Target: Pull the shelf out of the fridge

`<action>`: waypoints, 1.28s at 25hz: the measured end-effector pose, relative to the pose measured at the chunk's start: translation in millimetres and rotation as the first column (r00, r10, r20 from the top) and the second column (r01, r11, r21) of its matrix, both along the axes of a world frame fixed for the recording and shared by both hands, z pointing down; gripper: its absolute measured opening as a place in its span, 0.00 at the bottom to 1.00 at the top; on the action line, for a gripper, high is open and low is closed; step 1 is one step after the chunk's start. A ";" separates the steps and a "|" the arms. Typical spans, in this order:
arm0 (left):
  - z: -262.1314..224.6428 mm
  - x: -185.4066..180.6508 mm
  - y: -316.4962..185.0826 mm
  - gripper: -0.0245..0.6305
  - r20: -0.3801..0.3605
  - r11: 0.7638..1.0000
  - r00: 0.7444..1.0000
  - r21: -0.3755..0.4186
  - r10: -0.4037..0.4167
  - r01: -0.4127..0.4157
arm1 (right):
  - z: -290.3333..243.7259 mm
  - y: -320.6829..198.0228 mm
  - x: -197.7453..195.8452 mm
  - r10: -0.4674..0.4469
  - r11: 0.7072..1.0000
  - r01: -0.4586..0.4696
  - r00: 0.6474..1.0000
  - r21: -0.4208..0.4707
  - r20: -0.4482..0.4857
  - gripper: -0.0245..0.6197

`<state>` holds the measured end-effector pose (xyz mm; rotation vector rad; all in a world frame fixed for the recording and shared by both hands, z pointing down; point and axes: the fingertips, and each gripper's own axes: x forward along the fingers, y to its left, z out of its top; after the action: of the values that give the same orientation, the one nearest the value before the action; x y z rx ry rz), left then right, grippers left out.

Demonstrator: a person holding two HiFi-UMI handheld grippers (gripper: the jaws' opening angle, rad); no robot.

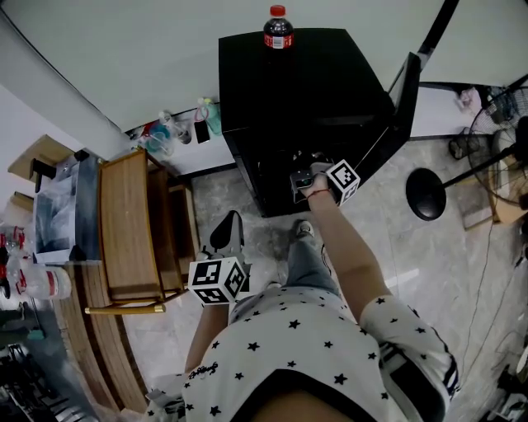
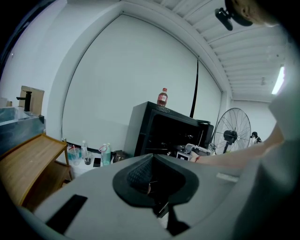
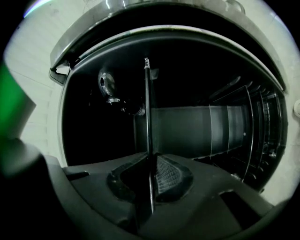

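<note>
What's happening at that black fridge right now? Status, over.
Right gripper shut on the shelf edge, inside the fridge. Left gripper shut, empty, away from fridge. Nothing seen blocking.

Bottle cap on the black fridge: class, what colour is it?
The bottle cap is red, seen best in the head view.

1 bottle [image 1: 278,28] stands on top of the fridge [image 1: 305,99], at the far side. Left of the fridge, small bottles [image 1: 169,136] line the wall, with a stand [image 1: 130,227] nearer us. A fan [image 2: 233,133] stands at the right. Inside the fridge, the shelf [image 3: 147,108] sits between our right tongs [image 3: 151,173].
</note>
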<state>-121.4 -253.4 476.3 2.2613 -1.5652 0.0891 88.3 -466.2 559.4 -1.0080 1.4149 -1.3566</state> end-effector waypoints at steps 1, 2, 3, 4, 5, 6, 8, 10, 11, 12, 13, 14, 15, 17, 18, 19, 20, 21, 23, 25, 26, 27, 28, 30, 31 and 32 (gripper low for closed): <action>-0.3 0.8 0.9 0.06 0.000 1.000 1.000 0.000 0.003 -0.003 | 0.1 1.9 0.3 0.000 1.000 0.000 1.000 0.000 0.001 0.05; -0.6 1.6 1.8 0.06 0.001 1.000 1.000 0.001 0.007 -0.007 | -0.2 3.8 0.3 -0.001 1.000 0.001 1.000 0.000 0.005 0.05; -0.9 2.3 2.5 0.06 0.001 1.000 1.000 0.001 0.010 -0.010 | -0.9 5.9 0.2 -0.003 1.000 0.003 1.000 -0.001 0.009 0.05; -1.1 3.1 3.3 0.06 0.001 1.000 1.000 0.001 0.013 -0.013 | -1.7 8.1 0.4 -0.004 1.000 0.004 1.000 0.000 0.009 0.05; -1.3 3.9 4.4 0.06 0.001 1.000 1.000 0.001 0.017 -0.017 | -2.2 10.8 0.8 -0.005 1.000 0.005 1.000 0.001 0.008 0.05; -1.5 4.9 5.8 0.06 0.001 1.000 1.000 0.002 0.020 -0.020 | -2.1 13.8 1.4 -0.005 1.000 0.005 1.000 0.000 0.009 0.05; -2.2 6.8 8.9 0.06 0.002 1.000 1.000 0.004 0.028 -0.028 | -0.6 20.0 3.2 -0.006 1.000 0.006 1.000 0.000 0.007 0.05; -3.6 8.4 11.6 0.06 0.003 0.999 0.999 0.007 0.036 -0.036 | -0.8 25.9 3.7 -0.007 1.000 0.007 1.000 0.005 0.003 0.05; -4.3 9.3 13.0 0.06 0.003 0.999 0.999 0.008 0.039 -0.039 | -0.7 28.8 4.0 -0.006 1.000 0.006 1.000 0.006 0.002 0.05; -4.8 10.3 14.4 0.06 0.004 0.999 0.999 0.009 0.042 -0.042 | -0.4 31.9 4.4 -0.005 1.000 0.005 1.000 0.005 0.003 0.05; -5.0 11.2 15.9 0.06 0.004 0.999 0.999 0.010 0.045 -0.045 | -0.3 35.1 4.7 -0.004 1.000 0.004 1.000 0.003 0.006 0.05; -5.1 11.9 17.4 0.06 0.004 0.999 0.999 0.010 0.048 -0.048 | -0.7 38.4 4.8 -0.003 1.000 0.003 1.000 0.000 0.010 0.05; -5.1 12.3 18.9 0.06 0.004 0.999 0.999 0.010 0.050 -0.050 | -1.4 41.5 4.7 -0.002 1.000 0.002 1.000 -0.002 0.012 0.05; -5.5 12.8 21.8 0.06 0.003 0.999 0.999 0.010 0.054 -0.054 | -2.0 47.6 4.4 -0.003 1.000 0.003 1.000 -0.007 0.016 0.05; -5.9 13.1 23.3 0.06 0.003 0.998 0.998 0.010 0.056 -0.056 | -1.3 50.4 4.6 -0.003 1.000 0.003 1.000 -0.009 0.016 0.05; -6.2 13.6 24.6 0.06 0.004 0.998 0.998 0.011 0.059 -0.059 | -0.2 52.9 5.3 -0.003 1.000 0.004 1.000 -0.010 0.015 0.05; -6.5 14.1 25.8 0.06 0.005 0.998 0.998 0.012 0.062 -0.062 | 0.5 55.2 5.9 -0.003 1.000 0.004 1.000 -0.009 0.014 0.05; -6.8 14.5 26.8 0.06 0.006 0.998 0.998 0.013 0.065 -0.065 | 0.7 57.4 6.3 -0.003 1.000 0.003 1.000 -0.008 0.014 0.05; -7.4 15.2 28.5 0.06 0.007 0.998 0.998 0.016 0.068 -0.069 | 0.5 62.3 6.6 -0.001 1.000 0.001 1.000 -0.008 0.013 0.05; -8.7 15.5 30.3 0.06 0.007 0.997 0.997 0.020 0.071 -0.071 | 0.3 67.4 6.5 0.001 1.000 -0.001 1.000 -0.009 0.017 0.05; -9.4 15.4 31.1 0.06 0.006 0.997 0.997 0.022 0.072 -0.072 | 0.5 69.8 6.5 0.002 1.000 -0.001 1.000 -0.009 0.021 0.05; -9.9 15.0 31.9 0.06 0.006 0.997 0.997 0.024 0.072 -0.072 | 0.8 72.0 6.3 0.001 1.000 -0.001 1.000 -0.010 0.027 0.05; -10.2 14.5 32.5 0.06 0.006 0.997 0.997 0.025 0.071 -0.072 | 0.7 74.3 5.9 0.000 1.000 0.000 0.999 -0.012 0.033 0.05; -10.3 13.7 33.5 0.06 0.005 0.997 0.997 0.028 0.071 -0.071 | -1.9 78.8 5.4 -0.001 1.000 0.001 0.999 -0.011 0.036 0.05; -10.3 13.5 33.9 0.06 0.005 0.997 0.997 0.029 0.071 -0.071 | -2.9 80.9 5.6 0.000 1.000 0.001 0.999 -0.011 0.035 0.05; -10.4 13.5 34.1 0.06 0.006 0.997 0.997 0.030 0.072 -0.072 | -2.8 82.9 6.1 0.000 1.000 0.000 0.999 -0.011 0.034 0.05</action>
<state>-107.9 -219.3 465.9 2.3425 -1.4971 0.0908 94.4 -383.3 556.6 -0.9875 1.3831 -1.3774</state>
